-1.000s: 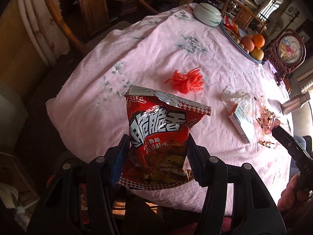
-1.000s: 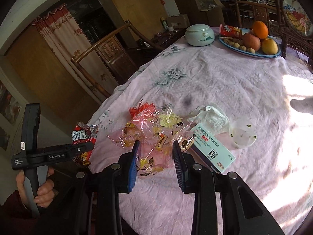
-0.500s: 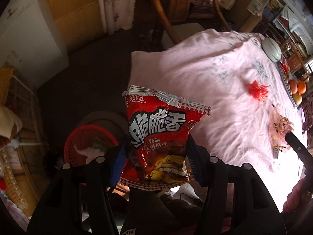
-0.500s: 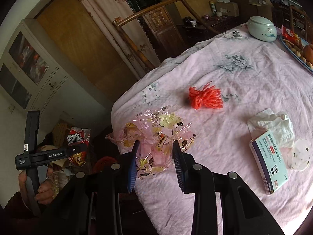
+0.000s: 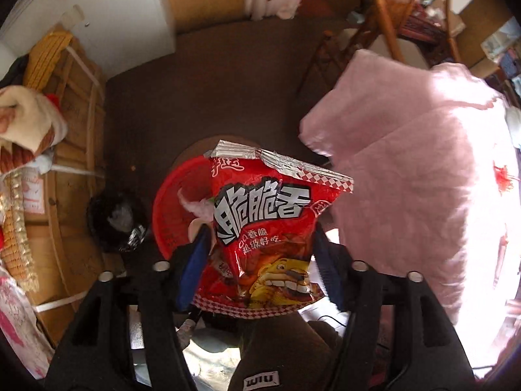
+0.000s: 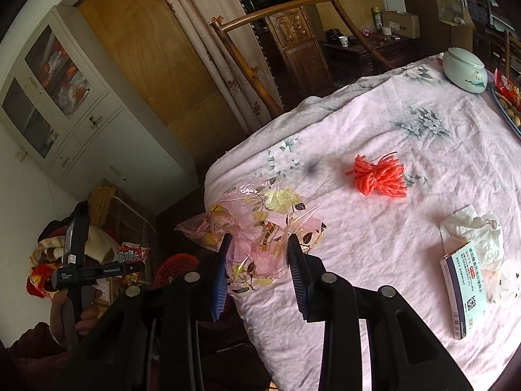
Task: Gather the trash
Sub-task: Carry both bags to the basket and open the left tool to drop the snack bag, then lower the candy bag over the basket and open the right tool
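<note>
snack bag (image 5: 265, 228) pinched upright in left gripper (image 5: 260, 270), held off the table edge above red basket (image 5: 169, 215) on the floor.
floral cellophane wrapper (image 6: 260, 228) clamped between the blue pads of right gripper (image 6: 259, 273), lifted over the near left corner of the pink tablecloth (image 6: 390, 150). on the cloth farther right: orange plastic string bundle (image 6: 379, 176), crumpled tissue (image 6: 475, 234), medicine box (image 6: 465, 290) touching the tissue, small round plastic lid (image 6: 506, 283) just beside the box. pale ceramic jar (image 6: 464, 68) at the far right. wooden chair (image 6: 283, 49) beyond the far table edge.
</note>
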A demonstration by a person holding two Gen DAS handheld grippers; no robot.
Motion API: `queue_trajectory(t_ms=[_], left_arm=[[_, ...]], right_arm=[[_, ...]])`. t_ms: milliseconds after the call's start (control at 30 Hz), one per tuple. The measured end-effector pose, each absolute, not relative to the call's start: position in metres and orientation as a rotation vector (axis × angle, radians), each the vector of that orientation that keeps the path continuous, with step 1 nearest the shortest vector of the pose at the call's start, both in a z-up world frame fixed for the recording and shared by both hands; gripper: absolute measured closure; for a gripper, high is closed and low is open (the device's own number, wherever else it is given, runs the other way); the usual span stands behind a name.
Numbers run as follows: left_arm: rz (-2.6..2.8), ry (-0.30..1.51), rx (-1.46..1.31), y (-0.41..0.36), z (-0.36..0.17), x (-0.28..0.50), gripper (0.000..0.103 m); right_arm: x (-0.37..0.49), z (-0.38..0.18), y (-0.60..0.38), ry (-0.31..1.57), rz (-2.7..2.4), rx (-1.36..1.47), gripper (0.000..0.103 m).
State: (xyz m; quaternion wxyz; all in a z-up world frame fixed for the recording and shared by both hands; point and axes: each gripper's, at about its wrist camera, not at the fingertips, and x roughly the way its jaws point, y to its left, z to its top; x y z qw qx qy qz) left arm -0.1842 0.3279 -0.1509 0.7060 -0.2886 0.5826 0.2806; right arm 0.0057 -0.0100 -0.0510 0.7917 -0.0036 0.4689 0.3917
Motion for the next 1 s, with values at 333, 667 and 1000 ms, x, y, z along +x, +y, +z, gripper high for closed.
queue_trajectory(t_ms=[333, 667, 1000], left_arm=[[0.680, 1.292, -0.722, 0.341, -0.155, -0.194, 0.019], [0.701, 1.259, -0.722, 0.335, -0.142, -0.205, 0.017], [0.793, 1.238, -0.727, 0.333, -0.129, -0.241, 0.017]], right_arm=[[0.000, -0.054, -0.005, 1.023, 0.848, -0.006, 0.068], [-0.014, -0.064, 0.019, 1.067, 0.949, -0.053, 0.068], [-0.042, -0.082, 0.075, 1.139, 1.122, -0.164, 0.068]])
